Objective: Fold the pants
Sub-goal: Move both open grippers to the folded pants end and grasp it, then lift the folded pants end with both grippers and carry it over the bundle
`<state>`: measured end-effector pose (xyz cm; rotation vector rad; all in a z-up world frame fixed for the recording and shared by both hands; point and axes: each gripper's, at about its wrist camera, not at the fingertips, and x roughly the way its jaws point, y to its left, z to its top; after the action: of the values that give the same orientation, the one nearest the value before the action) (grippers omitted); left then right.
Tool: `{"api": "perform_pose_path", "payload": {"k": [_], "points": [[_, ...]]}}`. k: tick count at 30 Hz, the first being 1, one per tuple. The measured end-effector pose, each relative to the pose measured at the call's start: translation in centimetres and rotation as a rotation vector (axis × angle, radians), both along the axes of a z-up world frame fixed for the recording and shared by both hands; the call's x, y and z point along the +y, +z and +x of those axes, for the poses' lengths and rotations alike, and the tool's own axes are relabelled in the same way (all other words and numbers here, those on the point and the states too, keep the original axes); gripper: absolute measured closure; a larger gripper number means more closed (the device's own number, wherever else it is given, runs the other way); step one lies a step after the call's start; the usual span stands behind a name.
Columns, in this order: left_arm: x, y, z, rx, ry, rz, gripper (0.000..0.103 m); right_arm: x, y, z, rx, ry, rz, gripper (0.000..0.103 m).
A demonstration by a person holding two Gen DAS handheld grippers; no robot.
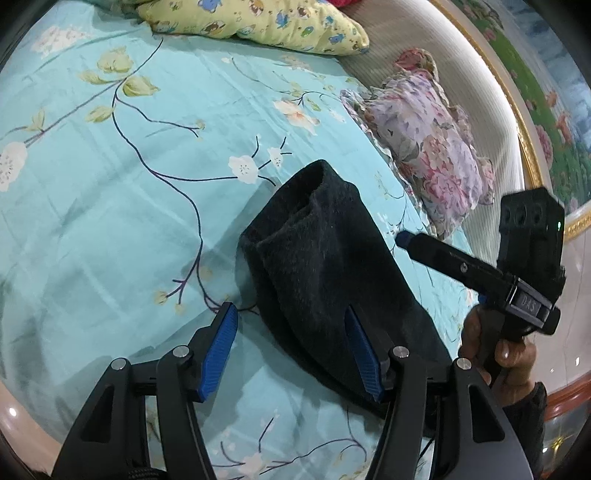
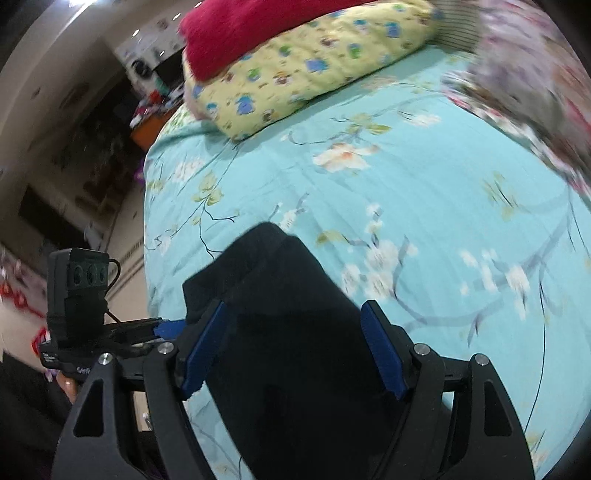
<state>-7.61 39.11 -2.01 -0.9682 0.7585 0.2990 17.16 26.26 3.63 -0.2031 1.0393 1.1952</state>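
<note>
While I've got both claws parked over the bed, quick rundown of where I'm at:

Pants: the black pants (image 1: 325,266) are already a narrow bundle on the teal flowered sheet (image 1: 110,206), near my edge of the bed.
Long axis: runs straight away from me, near end under my grippers, far end with the open cuff pointing at the pillows.
Left gripper (image 1: 291,350): jaws wide apart, holding nothing. One blue pad sits over bare sheet, the other over the left edge of the cloth. Can't swear that pad isn't brushing the fabric.
Right gripper (image 2: 295,347): also spread wide and empty, jaws straddling the near end of the bundle, cloth between the pads with no pinch on it. That view's blurry, so take it loosely.
Who's closer: I'd say the right one, since it's centred on the bundle and the left is off to the side.
Room: lots of open sheet past the cuff and off to the left. The yellow pillow (image 1: 258,26) and the floral pillow (image 1: 428,147) are well apart from the pants. Bed edge is just on my right.
Next, my guess: grab the near end and carry it toward the cuff.
</note>
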Motion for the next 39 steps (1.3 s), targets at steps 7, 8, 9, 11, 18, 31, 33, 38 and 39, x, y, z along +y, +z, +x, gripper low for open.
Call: {"api": "perform_pose_path", "payload": {"k": [7,8,9,11,18,31,33,38,39], "points": [[0.8,-0.7,0.6,-0.002,0.022,-0.030,0.042,4.2,-0.6,1.9,0.018,0.125,-0.076,0.032],[0.9,-0.8,0.7,-0.002,0.023,-0.032,0.042,4.6,-0.8,2.1,0.031,0.141,-0.085,0.034],[1.0,-0.9,0.7,-0.002,0.024,-0.035,0.042,4.9,-0.9,2.3,0.043,0.151,-0.092,0.037],[1.1,-1.1,0.7,-0.005,0.029,-0.040,0.042,5.7,-1.4,2.6,0.060,0.180,-0.122,0.037],[1.2,-1.1,1.4,0.006,0.034,-0.001,0.046,7.5,-2.5,3.2,0.063,0.226,-0.182,0.046],[0.6,-0.7,2.6,0.015,-0.005,0.080,0.077,6.2,-1.9,2.9,0.070,0.165,-0.136,0.074],[0.5,-0.2,2.6,0.009,-0.009,0.083,0.079,5.7,-1.5,2.3,0.056,0.149,-0.115,0.076],[0.0,1.1,2.3,-0.019,-0.017,0.089,0.080,4.3,-0.2,1.6,0.039,0.101,-0.056,0.078],[-0.2,1.6,2.3,-0.026,-0.021,0.097,0.080,4.0,0.1,1.5,0.039,0.092,-0.043,0.078]]}}
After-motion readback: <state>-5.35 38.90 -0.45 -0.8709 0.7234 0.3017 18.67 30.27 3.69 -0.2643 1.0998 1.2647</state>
